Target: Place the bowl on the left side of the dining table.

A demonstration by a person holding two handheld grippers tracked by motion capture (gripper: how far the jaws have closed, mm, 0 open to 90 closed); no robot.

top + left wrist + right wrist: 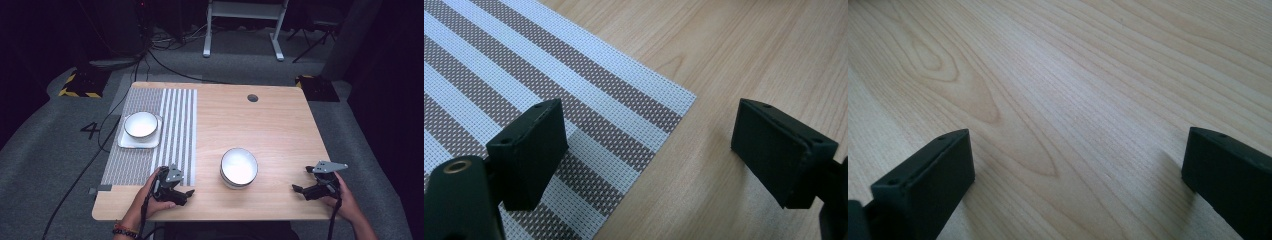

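Nearest the high camera, the person's two forearms are coming in at the near edge of the pale wooden table (280,125), each hand holding a black two-jaw gripper. The left gripper (186,195) is resting low with its jaws standing wide apart, straddling the near corner of the brown-and-white striped woven placemat (524,75). The right gripper (298,188) is likewise gaping wide, holding nothing, over bare wood grain.

Between them, nearer the left gripper, is sitting the stack of white ceramic bowls (239,167), on bare wood just beside the placemat's right edge. It looks like more than one bowl nested, though the count is hard to tell. Glazed ceramic is probably stiff, fairly heavy, slippery and breakable; pinching the top bowl's rim wall, one jaw inside and one outside, seems the safest hold.

Farther off, on the placemat, a single white bowl (140,124) is standing on a white square plate (125,142), well apart from both grippers.
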